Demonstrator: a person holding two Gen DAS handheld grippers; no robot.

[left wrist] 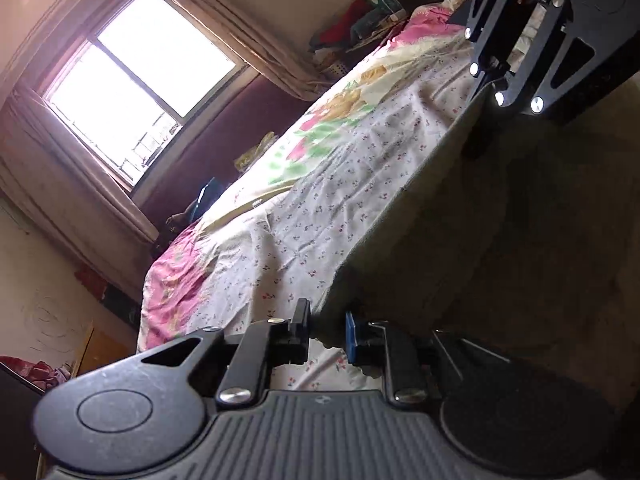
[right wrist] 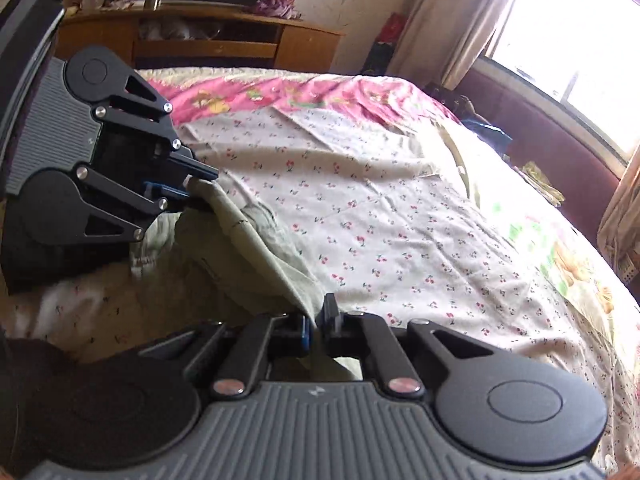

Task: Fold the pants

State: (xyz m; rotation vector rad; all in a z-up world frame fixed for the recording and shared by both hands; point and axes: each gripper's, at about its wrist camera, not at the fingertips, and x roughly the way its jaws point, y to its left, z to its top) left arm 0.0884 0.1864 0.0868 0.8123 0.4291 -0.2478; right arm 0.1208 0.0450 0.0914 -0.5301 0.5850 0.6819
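Sunlit bedroom, bright window (left wrist: 132, 80) with pale curtains, wooden desk (right wrist: 208, 40) against the far wall. Bed (right wrist: 400, 220) is covered by a thin white sheet with small cherry print, wrinkled, and a pink floral quilt (right wrist: 320, 92) bunched along one edge.

Pants (right wrist: 248, 248), olive-green woven cloth, soft and creased, hang stretched between both claws above the sheet, the lower part sagging onto the bed.

Left claw (right wrist: 200, 184) comes in from the side, tilted a little downward, black metal linkage with silver rivets and blue pads. Its jaws are narrow, pinching a thick bunch of the pants' edge.

Right claw (right wrist: 318, 326) points down at a steeper slant toward the bed, same black body with ribbed grey housing. Its jaws are almost fully together, clamped on a thin fold of the pants.

From the left wrist view the fabric (left wrist: 520, 240) fills the side as a dark, taut sheet running from one claw to the other.
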